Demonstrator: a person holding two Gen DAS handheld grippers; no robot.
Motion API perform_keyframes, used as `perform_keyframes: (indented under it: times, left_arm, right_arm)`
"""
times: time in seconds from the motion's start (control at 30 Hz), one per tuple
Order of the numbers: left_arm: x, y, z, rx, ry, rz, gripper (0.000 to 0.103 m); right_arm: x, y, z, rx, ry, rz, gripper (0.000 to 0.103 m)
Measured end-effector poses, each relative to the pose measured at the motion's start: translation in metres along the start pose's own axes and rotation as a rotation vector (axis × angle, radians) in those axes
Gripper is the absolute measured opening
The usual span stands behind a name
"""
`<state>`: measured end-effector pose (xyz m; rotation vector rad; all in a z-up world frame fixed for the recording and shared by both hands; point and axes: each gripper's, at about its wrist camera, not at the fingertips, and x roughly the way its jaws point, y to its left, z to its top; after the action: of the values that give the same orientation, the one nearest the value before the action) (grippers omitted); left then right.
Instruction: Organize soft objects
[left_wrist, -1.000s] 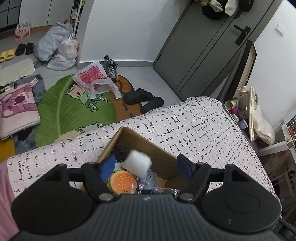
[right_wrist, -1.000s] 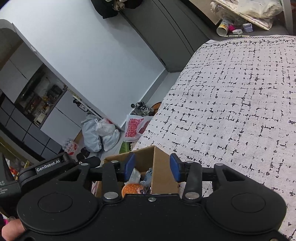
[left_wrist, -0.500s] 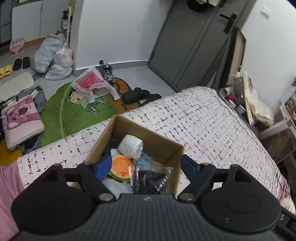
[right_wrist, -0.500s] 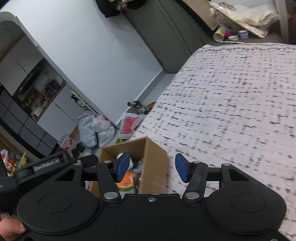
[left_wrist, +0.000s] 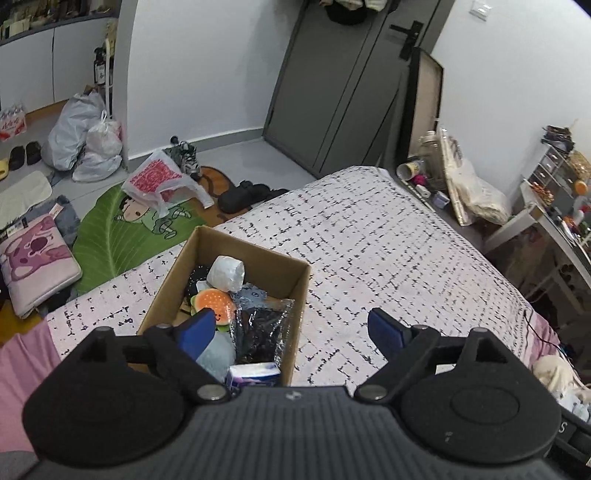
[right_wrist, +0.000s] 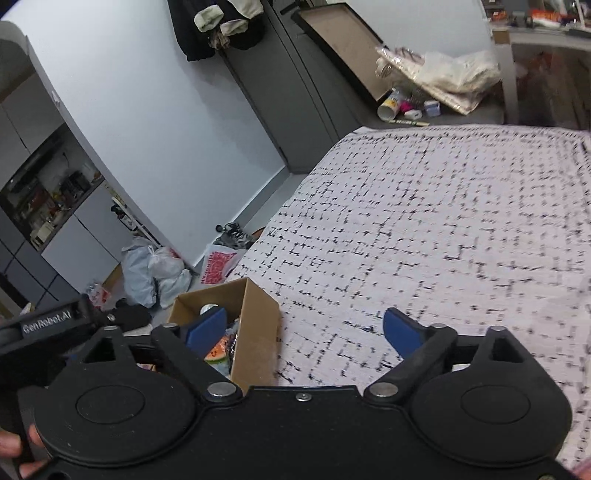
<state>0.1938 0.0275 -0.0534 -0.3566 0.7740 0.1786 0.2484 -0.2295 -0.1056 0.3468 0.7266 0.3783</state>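
Observation:
A cardboard box (left_wrist: 295, 291) stands on the bed near its foot end. Inside lie a white roll (left_wrist: 226, 274), an orange burger plush (left_wrist: 214, 301), a dark crinkly packet (left_wrist: 264, 332), a grey-blue soft toy (left_wrist: 218, 356) and a tissue pack (left_wrist: 253, 373). My left gripper (left_wrist: 291, 326) hovers above and behind the box, its jaws opening with nothing between them. In the right wrist view the box (right_wrist: 255, 332) sits at lower left. My right gripper (right_wrist: 304, 328) is above the bed beside it, jaws opening and empty. The left gripper's body (right_wrist: 48, 321) shows at the left edge.
The bed cover (left_wrist: 369, 251) is white with black dashes. On the floor beyond lie a green leaf rug (left_wrist: 110, 236), a red-print plastic bag (left_wrist: 159, 181), black slippers (left_wrist: 243, 195), filled bags (left_wrist: 85, 136) and a pink cushion (left_wrist: 33, 262). A dark door (left_wrist: 351, 85) faces the bed.
Both grippers have pulled back and up from the box while their jaws spread wider. The white roll, between the left jaws a second ago, now lies in the box.

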Motion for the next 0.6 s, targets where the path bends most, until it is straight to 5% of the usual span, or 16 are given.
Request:
perform_keyframes:
  times: [0.6]
  left_arm:
    - [-0.078, -0.001, -0.023, 0.086, -0.029, -0.031, 0.092]
  right_arm:
    - [-0.089, 0.015, -0.017, 0.009, -0.069, -0.035, 0.103]
